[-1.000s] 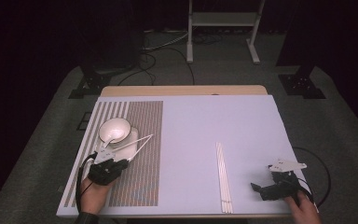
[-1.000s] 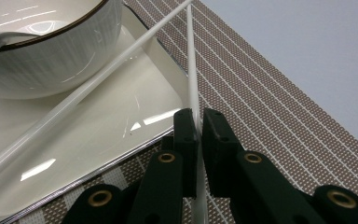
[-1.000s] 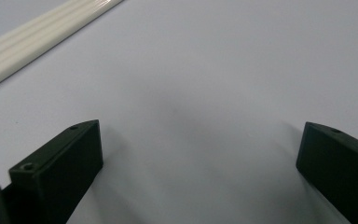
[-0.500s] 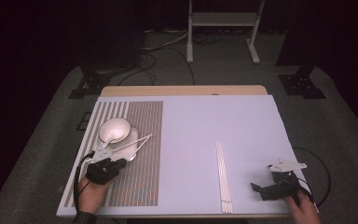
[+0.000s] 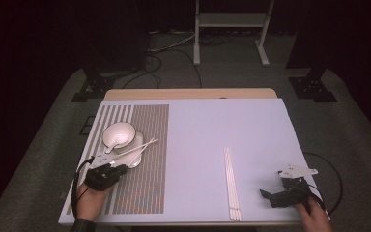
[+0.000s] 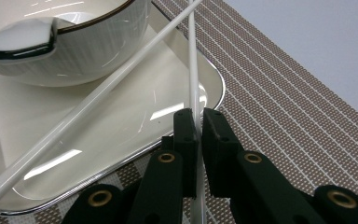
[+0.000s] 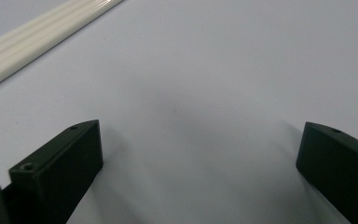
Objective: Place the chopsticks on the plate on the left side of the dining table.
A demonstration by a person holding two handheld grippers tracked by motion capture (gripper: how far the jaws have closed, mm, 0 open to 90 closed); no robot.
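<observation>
My left gripper (image 6: 198,114) is shut on a thin white chopstick (image 6: 192,65) that reaches up over the plate's rim. A second white chopstick (image 6: 98,98) lies slantwise across the cream plate (image 6: 121,135), crossing the held one near their far ends. On the plate stands a white bowl (image 6: 84,56) with a white spoon (image 6: 23,39) in it. From above, the left gripper (image 5: 120,169) sits just below the bowl (image 5: 117,134) on the striped brown placemat (image 5: 145,183). My right gripper (image 5: 266,195) rests open on the bare table, nothing between its jaws (image 7: 200,135).
A bundle of white chopsticks (image 5: 231,183) lies lengthwise on the pale table (image 5: 212,130), left of the right gripper; their ends show as chopsticks (image 7: 42,32) in the right gripper view. Cables trail from both grippers. Dark floor and a metal stand lie beyond the far edge.
</observation>
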